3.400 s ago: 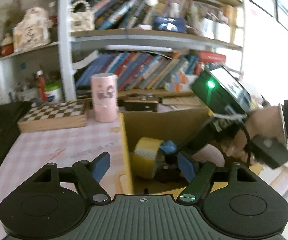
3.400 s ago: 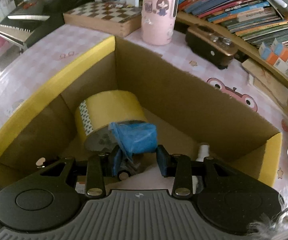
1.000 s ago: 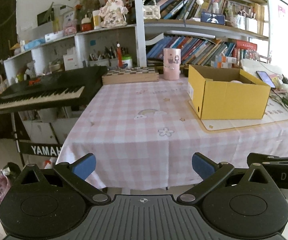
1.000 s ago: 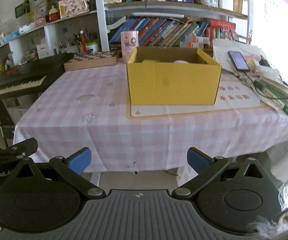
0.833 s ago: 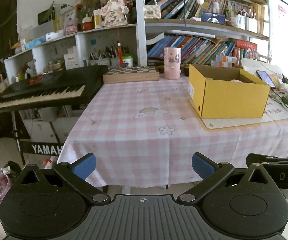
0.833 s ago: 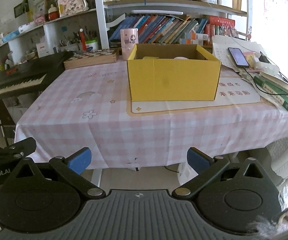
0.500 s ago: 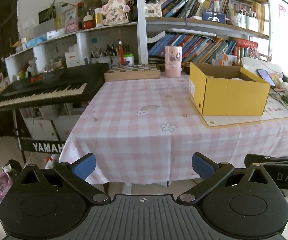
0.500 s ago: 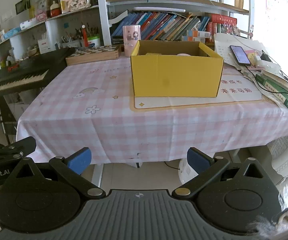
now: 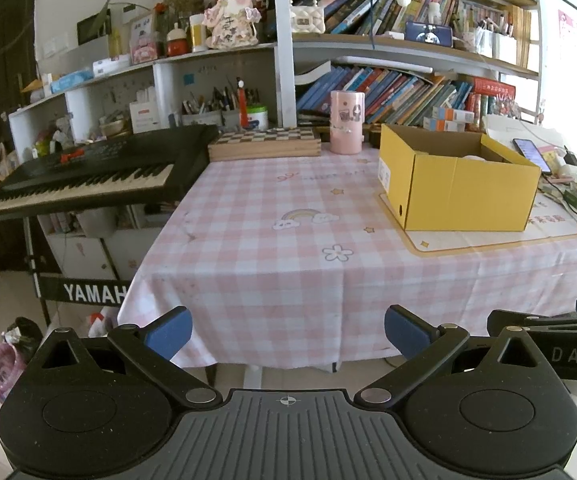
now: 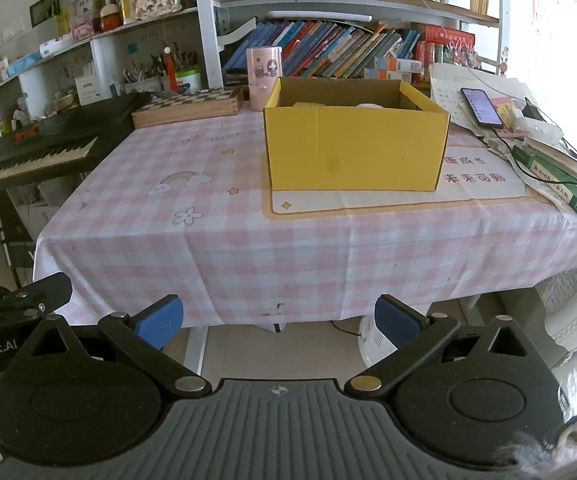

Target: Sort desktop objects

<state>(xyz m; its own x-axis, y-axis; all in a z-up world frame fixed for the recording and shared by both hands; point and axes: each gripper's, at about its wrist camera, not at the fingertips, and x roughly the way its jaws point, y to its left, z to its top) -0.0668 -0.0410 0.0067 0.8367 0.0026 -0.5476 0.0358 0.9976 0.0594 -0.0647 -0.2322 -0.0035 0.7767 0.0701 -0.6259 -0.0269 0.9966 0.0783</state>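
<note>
Two grippers hang off the near edge of the table, both spread wide and empty: the left gripper point(image 9: 286, 330) at six o'clock in its view, the right gripper point(image 10: 278, 320) likewise. The yellow box point(image 10: 354, 148) sits on a printed mat point(image 10: 392, 198) at twelve o'clock from the right gripper, two o'clock from the left, open-topped to take the sorted objects; pale things peek over its rim, too hidden to name. The pink checked tablecloth point(image 9: 272, 236) shows nothing loose, so the sorting looks finished and both tools are held clear of the table.
</note>
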